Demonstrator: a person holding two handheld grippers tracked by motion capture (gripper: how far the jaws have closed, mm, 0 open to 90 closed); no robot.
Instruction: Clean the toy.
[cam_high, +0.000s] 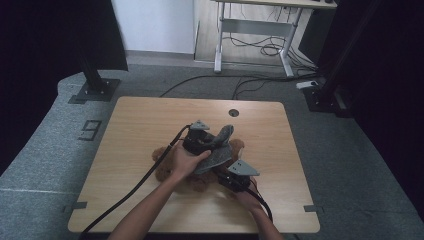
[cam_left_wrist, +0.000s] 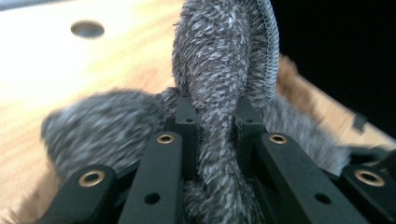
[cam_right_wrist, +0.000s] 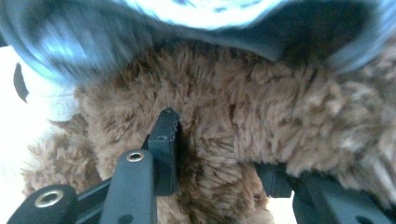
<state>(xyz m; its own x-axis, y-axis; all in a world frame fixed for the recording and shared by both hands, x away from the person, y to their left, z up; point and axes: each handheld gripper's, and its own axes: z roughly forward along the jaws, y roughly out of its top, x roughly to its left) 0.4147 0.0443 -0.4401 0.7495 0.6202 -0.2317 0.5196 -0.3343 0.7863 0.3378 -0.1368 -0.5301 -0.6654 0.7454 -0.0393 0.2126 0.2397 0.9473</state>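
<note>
Grey fuzzy garment (cam_high: 218, 149), small, with a zipper edge visible in the left gripper view. It lies draped over the brown plush toy (cam_high: 172, 167) at the middle of the table (cam_high: 135, 125), toward the near half. Long axis runs diagonally in the high view: lower end near the right gripper, upper end lifted and pointing away toward the far right, one flap sticking up past the left gripper.

Left gripper view: a bunched strip of the garment (cam_left_wrist: 219, 93) stands upright between the two black jaws, zipper teeth curving along its right edge, more grey pile spread out low to either side. Jaws narrow, pinching that strip firmly.

Left gripper (cam_high: 200, 142) sits just above the toy, at the garment's upper end; the person's left hand (cam_high: 187, 161) wraps it from the near side, and its cable trails off toward the near left table edge.

Plush toy lies flat under the garment, its brown fur showing at the left and near sides and a little at the right.

Right gripper (cam_high: 231, 180) is at the toy's near right side, low on the table. In the right gripper view its jaws are sunk into brown fur (cam_right_wrist: 243, 126), closed on a fold of the toy, with the garment (cam_right_wrist: 154, 28) overhanging blurred above.

Table has a round cable hole (cam_high: 233, 112) near its far edge. No containers on it.
</note>
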